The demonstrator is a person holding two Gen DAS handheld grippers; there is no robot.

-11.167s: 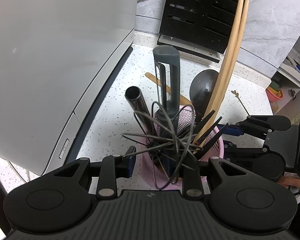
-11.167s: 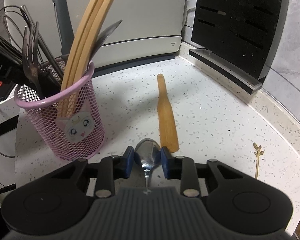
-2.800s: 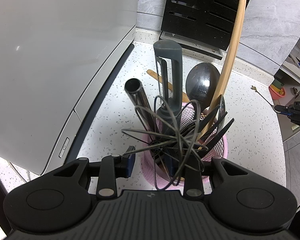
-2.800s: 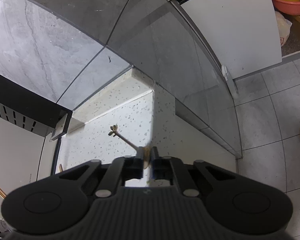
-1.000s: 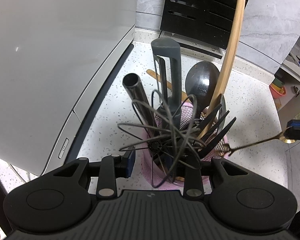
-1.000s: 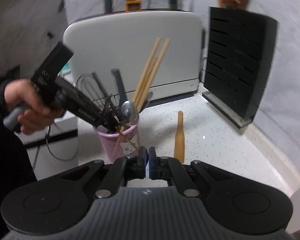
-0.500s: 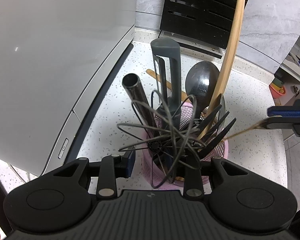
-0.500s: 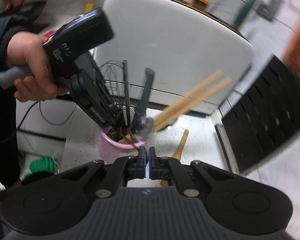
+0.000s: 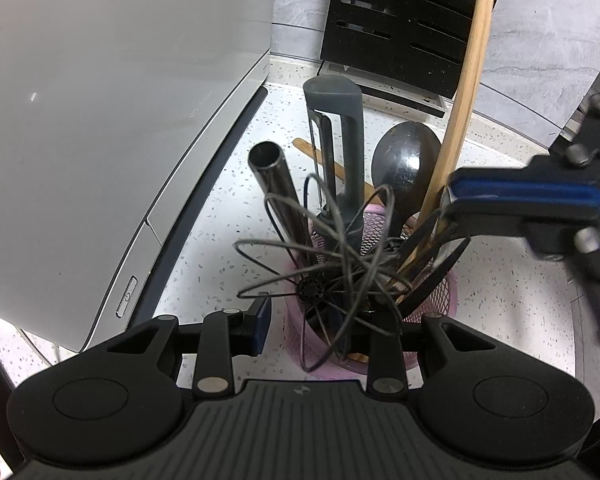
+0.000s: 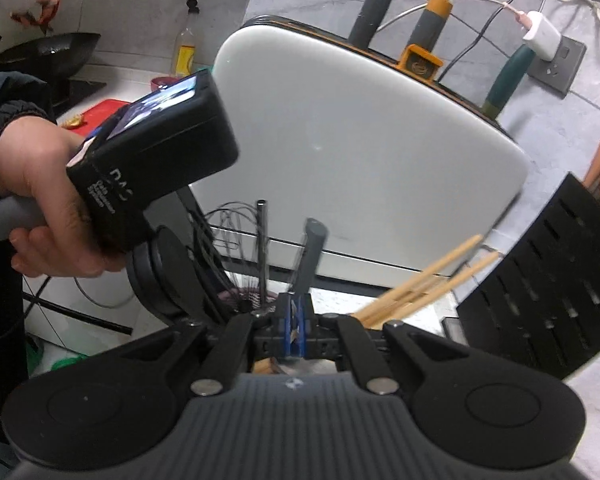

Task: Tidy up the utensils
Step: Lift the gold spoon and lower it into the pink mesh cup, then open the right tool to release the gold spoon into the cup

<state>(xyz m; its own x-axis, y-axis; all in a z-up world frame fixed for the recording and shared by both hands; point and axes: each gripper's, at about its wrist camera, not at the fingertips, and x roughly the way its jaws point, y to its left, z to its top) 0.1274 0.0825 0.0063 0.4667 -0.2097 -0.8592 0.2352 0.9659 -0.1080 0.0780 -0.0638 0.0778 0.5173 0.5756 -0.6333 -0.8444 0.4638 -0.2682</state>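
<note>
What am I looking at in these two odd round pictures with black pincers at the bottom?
No robot here: a person holds a two-fingered gripper in each hand, each with a wide-angle camera looking along its fingers. The left gripper clasps the rim of a pink wire-mesh utensil cup on the speckled white counter. The cup holds a wire whisk, a dark ladle and long wooden chopsticks. The right gripper, pinched shut on a thin gold utensil, is right over the cup. The hand holds the left gripper's handle.
</note>
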